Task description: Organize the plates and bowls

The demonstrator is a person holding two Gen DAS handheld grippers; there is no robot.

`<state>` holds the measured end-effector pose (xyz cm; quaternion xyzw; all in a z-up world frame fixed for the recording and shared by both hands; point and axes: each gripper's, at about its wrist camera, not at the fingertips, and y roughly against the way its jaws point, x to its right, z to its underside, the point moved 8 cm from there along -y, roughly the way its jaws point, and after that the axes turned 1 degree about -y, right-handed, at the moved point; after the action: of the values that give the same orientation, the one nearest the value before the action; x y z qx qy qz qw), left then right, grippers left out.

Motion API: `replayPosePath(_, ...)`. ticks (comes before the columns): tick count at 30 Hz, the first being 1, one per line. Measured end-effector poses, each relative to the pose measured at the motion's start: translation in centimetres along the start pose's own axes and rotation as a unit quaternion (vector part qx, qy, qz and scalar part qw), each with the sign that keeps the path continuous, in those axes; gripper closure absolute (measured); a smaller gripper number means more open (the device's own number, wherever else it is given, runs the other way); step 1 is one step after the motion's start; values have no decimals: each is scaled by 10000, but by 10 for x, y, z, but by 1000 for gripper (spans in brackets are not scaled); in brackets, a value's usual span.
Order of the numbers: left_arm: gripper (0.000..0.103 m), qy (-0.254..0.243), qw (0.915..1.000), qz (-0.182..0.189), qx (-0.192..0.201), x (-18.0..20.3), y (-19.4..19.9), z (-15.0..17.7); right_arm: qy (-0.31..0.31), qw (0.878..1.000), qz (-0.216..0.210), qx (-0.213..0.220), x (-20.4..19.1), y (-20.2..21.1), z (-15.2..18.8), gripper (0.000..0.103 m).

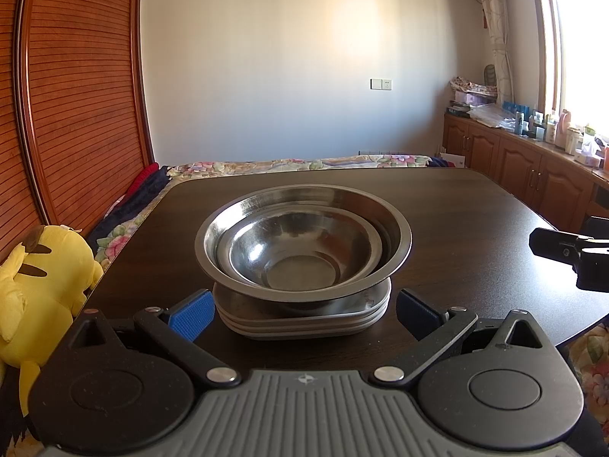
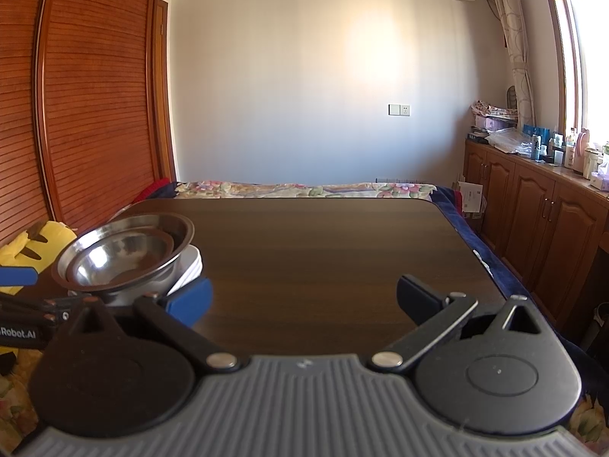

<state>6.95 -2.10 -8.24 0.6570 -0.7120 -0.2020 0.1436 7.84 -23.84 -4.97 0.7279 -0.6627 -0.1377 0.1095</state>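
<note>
Two steel bowls sit nested, the small bowl (image 1: pixel 300 251) inside the large bowl (image 1: pixel 396 228), on top of a stack of grey-white plates (image 1: pixel 304 321) on the dark wooden table (image 1: pixel 475 198). My left gripper (image 1: pixel 304 314) is open just in front of the stack, its blue pads on either side of the plates and apart from them. In the right wrist view the same large bowl (image 2: pixel 179 228), small bowl (image 2: pixel 121 259) and plates (image 2: pixel 192 266) stand at the left. My right gripper (image 2: pixel 304 301) is open over bare table, holding nothing.
A yellow plush toy (image 1: pixel 42 289) lies off the table's left edge on a floral bed cover (image 1: pixel 289 163). Wooden cabinets (image 2: pixel 540 213) with bottles on top run along the right wall. A slatted wooden wardrobe (image 2: pixel 95 95) stands at the left.
</note>
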Motion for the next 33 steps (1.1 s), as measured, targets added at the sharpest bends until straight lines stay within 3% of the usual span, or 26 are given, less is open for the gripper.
replayPosePath(33,0,-3,10000,4,10,0,1,-1,-21,10000,6,38,1,1,-3,0)
